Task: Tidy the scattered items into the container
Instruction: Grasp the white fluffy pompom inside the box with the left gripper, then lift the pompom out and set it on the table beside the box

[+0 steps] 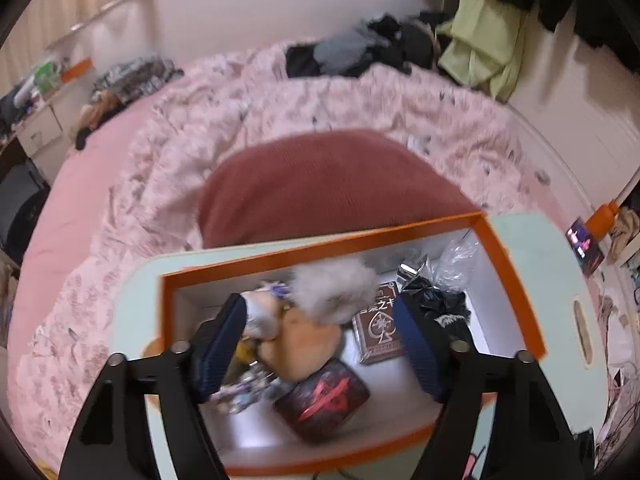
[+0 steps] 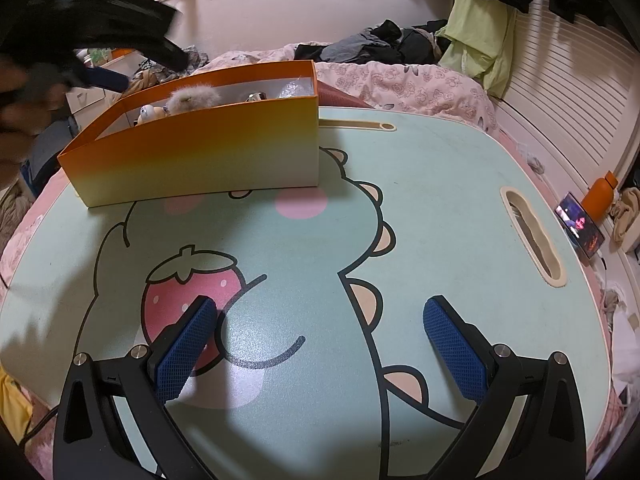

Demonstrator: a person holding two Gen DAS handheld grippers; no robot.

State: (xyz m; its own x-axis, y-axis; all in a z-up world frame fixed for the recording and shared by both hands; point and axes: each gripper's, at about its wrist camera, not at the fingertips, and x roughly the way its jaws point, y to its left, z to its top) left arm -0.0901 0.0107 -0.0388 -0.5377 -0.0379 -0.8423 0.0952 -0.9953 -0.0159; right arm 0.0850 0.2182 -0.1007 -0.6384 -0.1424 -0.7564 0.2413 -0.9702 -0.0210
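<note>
An orange-rimmed box (image 1: 320, 246) stands on the mint cartoon lap table (image 1: 540, 264). Inside lie a grey fluffy ball (image 1: 360, 276), a tan plush (image 1: 308, 344), a brown card pack (image 1: 380, 328), a dark box with a red mark (image 1: 324, 400) and a black crinkled bag (image 1: 432, 296). My left gripper (image 1: 318, 300) hovers open over the box, its blue pads apart from the items below. In the right wrist view the box (image 2: 200, 152) sits far left, with the left gripper (image 2: 106, 78) blurred above it. My right gripper (image 2: 320, 304) stands wide open over the bare table (image 2: 440, 200), nothing between its fingers.
The table rests on a bed with a pink floral duvet (image 1: 168, 184) and a red-brown pillow (image 1: 328, 184). A handle slot (image 2: 532, 236) cuts the table's right side. A lit phone (image 2: 580, 228) and an orange bottle (image 2: 600, 196) sit at right. Clothes (image 2: 384, 44) pile at the back.
</note>
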